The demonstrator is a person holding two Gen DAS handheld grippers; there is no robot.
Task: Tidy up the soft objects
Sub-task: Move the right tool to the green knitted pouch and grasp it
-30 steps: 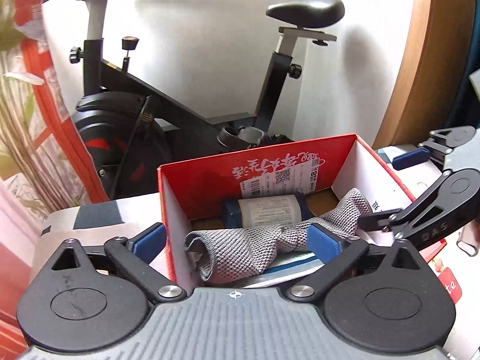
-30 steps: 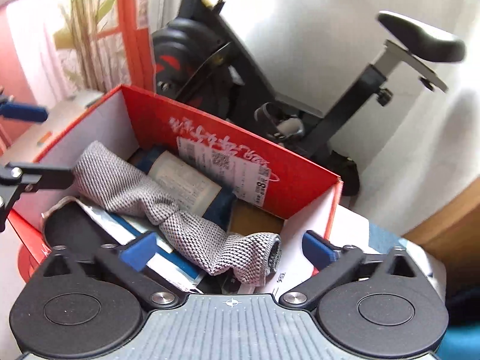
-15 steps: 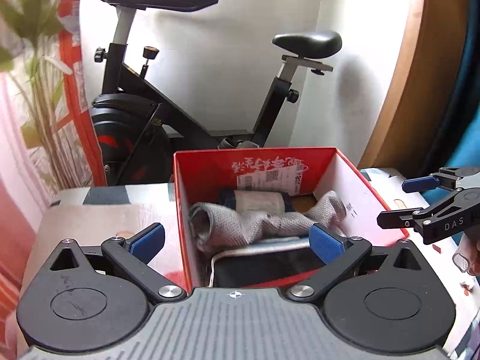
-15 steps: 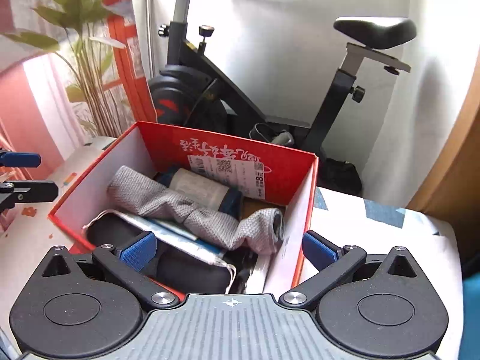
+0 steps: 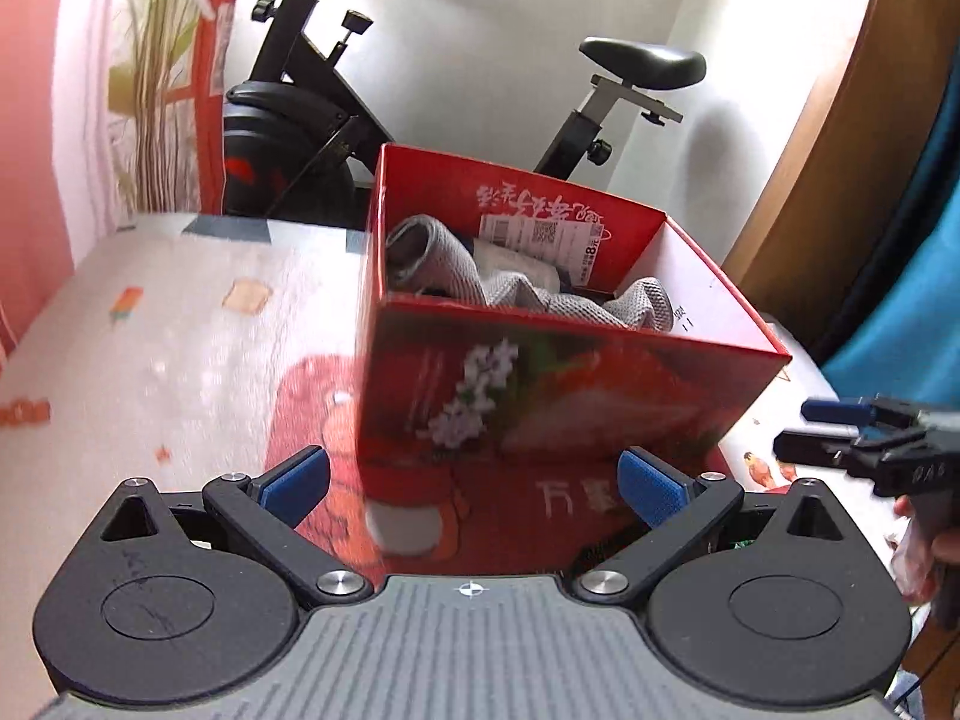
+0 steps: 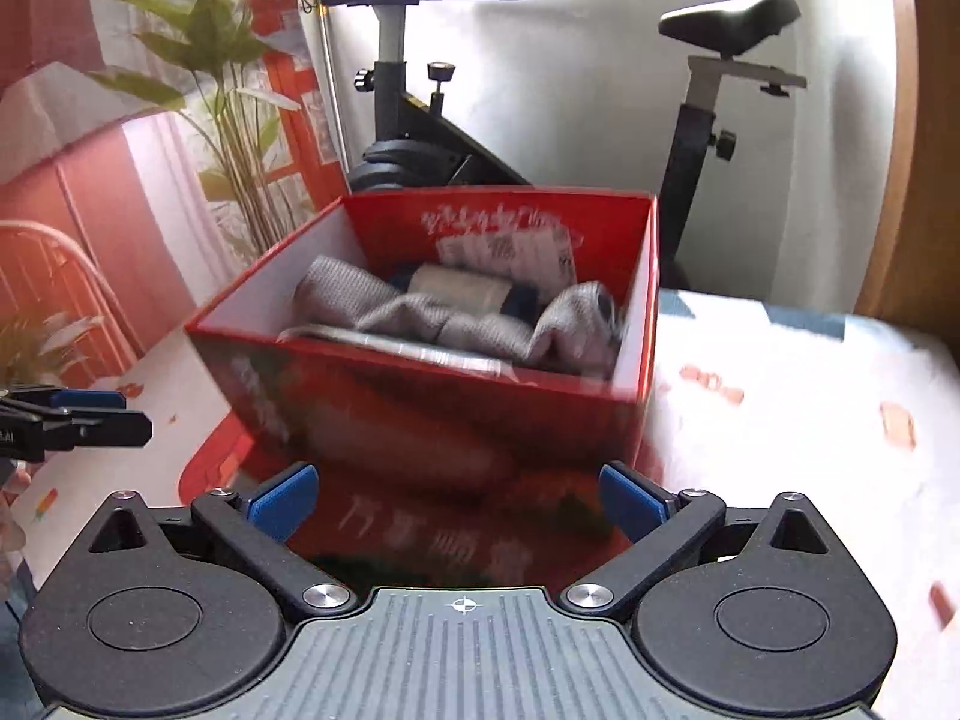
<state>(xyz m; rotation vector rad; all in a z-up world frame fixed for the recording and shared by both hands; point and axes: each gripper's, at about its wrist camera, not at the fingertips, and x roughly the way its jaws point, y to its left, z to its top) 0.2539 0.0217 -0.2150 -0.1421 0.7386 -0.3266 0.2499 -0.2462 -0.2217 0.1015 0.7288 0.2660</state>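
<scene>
Both grippers' jaws gape wide, empty; grey knit cloth [image 5: 516, 294] (crumpled) fills red box [image 5: 540, 396].

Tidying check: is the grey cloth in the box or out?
In: the grey cloth lies inside the red box, across the roll.

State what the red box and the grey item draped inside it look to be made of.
Red box: likely printed cardboard, slightly glossy; thin straight walls, white inner faces. Grey item: soft knit fabric, matte; a mesh-like weave shows and it sags and folds.
</scene>
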